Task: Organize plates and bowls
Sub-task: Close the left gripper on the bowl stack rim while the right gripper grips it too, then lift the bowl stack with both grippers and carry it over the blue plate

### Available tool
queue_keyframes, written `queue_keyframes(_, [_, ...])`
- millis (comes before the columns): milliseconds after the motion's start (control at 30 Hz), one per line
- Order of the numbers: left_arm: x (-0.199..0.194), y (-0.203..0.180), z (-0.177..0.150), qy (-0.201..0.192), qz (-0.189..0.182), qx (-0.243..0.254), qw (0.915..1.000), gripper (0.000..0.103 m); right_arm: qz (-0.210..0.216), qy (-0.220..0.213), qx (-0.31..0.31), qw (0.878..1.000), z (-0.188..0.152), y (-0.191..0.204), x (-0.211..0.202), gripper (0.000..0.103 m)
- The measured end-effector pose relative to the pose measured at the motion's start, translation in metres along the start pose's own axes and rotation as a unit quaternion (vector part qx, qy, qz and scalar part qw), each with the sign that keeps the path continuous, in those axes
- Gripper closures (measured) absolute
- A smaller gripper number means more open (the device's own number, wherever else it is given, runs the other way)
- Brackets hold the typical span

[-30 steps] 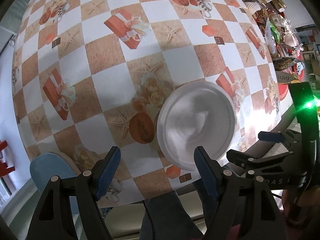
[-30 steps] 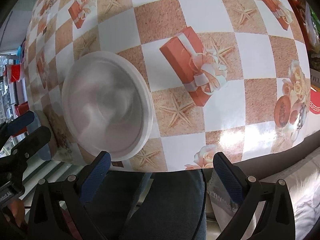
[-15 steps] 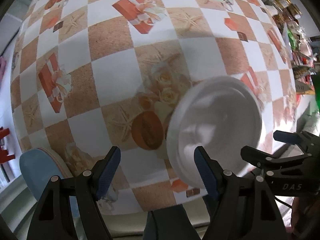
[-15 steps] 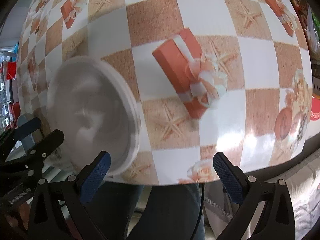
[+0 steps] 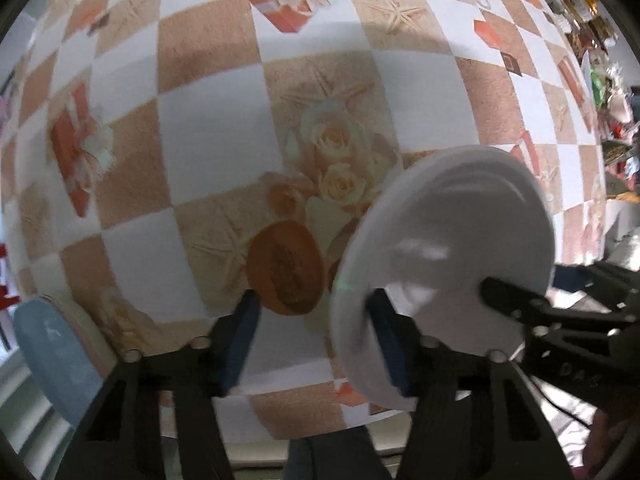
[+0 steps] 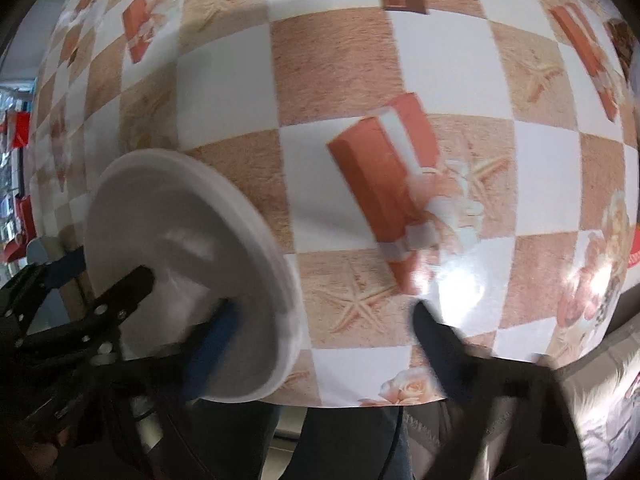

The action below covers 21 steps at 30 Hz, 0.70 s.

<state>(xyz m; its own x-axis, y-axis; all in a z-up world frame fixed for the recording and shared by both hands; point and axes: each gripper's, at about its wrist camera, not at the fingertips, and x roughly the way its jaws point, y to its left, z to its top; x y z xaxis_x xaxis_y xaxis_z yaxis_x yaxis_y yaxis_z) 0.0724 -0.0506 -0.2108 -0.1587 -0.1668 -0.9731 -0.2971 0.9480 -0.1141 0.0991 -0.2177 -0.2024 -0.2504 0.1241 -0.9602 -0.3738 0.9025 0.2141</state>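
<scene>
A stack of white plates [image 5: 448,264] sits at the near edge of the table [image 5: 212,128], just in front of the person's lap, and both grippers have come in on it from either side. It looks like thin, rigid plastic or foam — light, I would judge, and stiff enough to lift by the rim, though the smooth surface could slip and the plates in the stack could slide apart if tilted. The rim is the only real place to take hold.

The left gripper [image 5: 316,332] stands spread wide, one blue pad inside the bowl of the top plate, the other out over the cloth; nothing is pinched. The right gripper [image 6: 324,328] is likewise parted, its left finger reaching into the same white plates [image 6: 188,264] and its other finger well out over the cloth. With both claws crowding one rim, they risk knocking each other — or nudging the stack off the edge.

A blue chair back [image 5: 52,360] shows beside the table's left corner, and a clutter of packaged goods [image 5: 580,12] lies far off to the right, well apart from the work.
</scene>
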Motion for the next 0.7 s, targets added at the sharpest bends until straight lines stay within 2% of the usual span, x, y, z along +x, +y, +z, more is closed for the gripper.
queue_keyframes(33, [0.001, 0.0, 0.002, 0.001, -0.012, -0.003, 0.9999, 0.06, 0.002, 0.005, -0.004, 1.0, 0.002, 0.003, 0.003, 0.046])
queue_keyframes(100, [0.003, -0.004, 0.003, 0.002, -0.02, 0.001, 0.9998, 0.068, 0.018, 0.011, -0.007, 1.0, 0.003, 0.008, 0.007, 0.057])
queue_keyframes(133, [0.004, -0.007, 0.004, 0.001, -0.021, 0.006, 0.9998, 0.07, 0.027, 0.013, -0.009, 1.0, 0.004, 0.011, 0.008, 0.063])
queue_keyframes(200, [0.003, -0.012, 0.007, -0.001, -0.017, 0.018, 0.9997, 0.075, 0.026, 0.015, -0.016, 0.999, 0.006, 0.017, 0.009, 0.064])
queue_keyframes(267, [0.003, -0.016, 0.007, -0.004, -0.008, 0.029, 0.9996, 0.076, 0.03, 0.016, -0.023, 0.999, 0.008, 0.024, 0.01, 0.075])
queue_keyframes(367, [0.005, -0.012, 0.002, -0.003, -0.01, 0.018, 0.9998, 0.076, 0.015, 0.016, -0.03, 0.999, 0.013, 0.036, 0.009, 0.075])
queue_keyframes(467, [0.006, 0.0, -0.005, -0.003, -0.004, 0.005, 1.0, 0.075, 0.022, 0.026, -0.033, 0.999, 0.01, 0.056, 0.018, 0.075])
queue_keyframes(700, [0.011, 0.048, -0.032, -0.007, 0.0, -0.038, 0.9992, 0.075, 0.016, 0.038, -0.079, 0.996, 0.012, 0.11, 0.026, 0.075])
